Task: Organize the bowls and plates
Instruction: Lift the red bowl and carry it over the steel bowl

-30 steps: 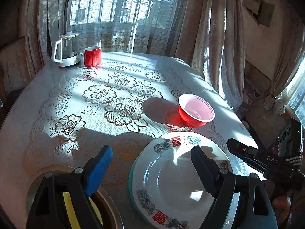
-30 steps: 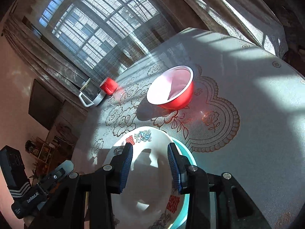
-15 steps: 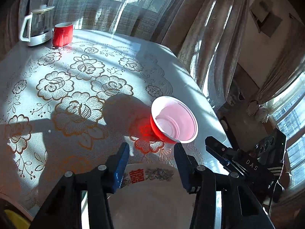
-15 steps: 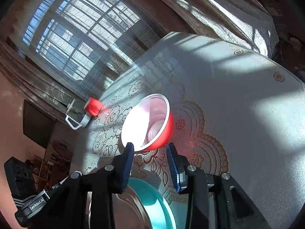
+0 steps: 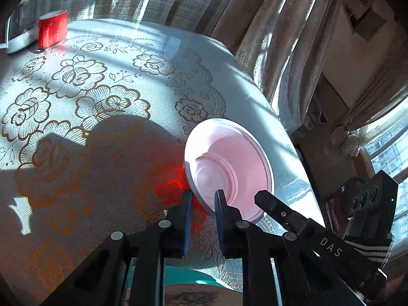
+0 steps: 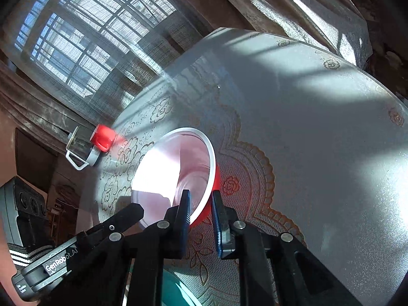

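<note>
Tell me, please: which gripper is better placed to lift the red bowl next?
Neither clearly: both. The left gripper and the right gripper each pinch the red bowl at its near rim, one pad inside, one outside, so lifting together looks likeliest.

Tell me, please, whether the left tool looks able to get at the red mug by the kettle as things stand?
Probably not right away. The left tool is shut on the rim of the red bowl, which the right tool also grips, and the red mug stands far across the table. No object blocks the way there.
</note>
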Demonstrator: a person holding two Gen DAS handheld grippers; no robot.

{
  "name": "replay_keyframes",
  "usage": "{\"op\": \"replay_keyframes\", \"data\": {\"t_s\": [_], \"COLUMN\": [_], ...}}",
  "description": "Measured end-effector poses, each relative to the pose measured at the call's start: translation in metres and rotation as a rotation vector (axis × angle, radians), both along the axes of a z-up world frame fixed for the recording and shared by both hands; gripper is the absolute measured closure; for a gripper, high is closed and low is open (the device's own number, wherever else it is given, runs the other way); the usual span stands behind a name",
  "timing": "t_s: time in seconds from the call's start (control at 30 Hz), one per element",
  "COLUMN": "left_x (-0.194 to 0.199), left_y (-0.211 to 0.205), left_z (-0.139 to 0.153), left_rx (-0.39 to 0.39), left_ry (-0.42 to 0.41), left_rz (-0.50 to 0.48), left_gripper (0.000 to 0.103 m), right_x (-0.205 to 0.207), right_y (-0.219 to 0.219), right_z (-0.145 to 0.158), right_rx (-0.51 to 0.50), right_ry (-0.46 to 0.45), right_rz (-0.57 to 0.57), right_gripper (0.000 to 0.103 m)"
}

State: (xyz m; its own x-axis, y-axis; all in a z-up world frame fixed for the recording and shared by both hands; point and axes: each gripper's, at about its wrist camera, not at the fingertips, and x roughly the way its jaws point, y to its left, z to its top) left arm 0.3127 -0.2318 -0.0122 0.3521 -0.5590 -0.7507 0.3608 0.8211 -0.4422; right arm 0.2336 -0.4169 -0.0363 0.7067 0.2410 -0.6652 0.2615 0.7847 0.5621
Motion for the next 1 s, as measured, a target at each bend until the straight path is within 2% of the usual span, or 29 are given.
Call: {"op": "replay_keyframes", "data": {"t_s": [0.17,0.47,1.0], "left_x": [-0.014,-0.049,-0.132], "left_y": [0.008,0.039,0.127], "left_z": [0.013,0.035,0.063], "left_rx": [-0.022,-0.028,-0.032], "left_ry": [-0.032,-0.089,-0.185], "left_rz": [-0.011,0.027,0.121], "left_gripper": [0.087,0.087,0.087], "right_x": [-0.011,-0.033,-0.073], "right_y": [-0.002,0.021,0.099], "right_z": [0.0,0.023,0.047], "right_rx": [0.036,0.041,0.032], "right_ry": [-0.01,-0.072,-0.139], "right_rz": [0.015,0.077,0.236], "right_gripper": [0.089,0.089,0.089]}}
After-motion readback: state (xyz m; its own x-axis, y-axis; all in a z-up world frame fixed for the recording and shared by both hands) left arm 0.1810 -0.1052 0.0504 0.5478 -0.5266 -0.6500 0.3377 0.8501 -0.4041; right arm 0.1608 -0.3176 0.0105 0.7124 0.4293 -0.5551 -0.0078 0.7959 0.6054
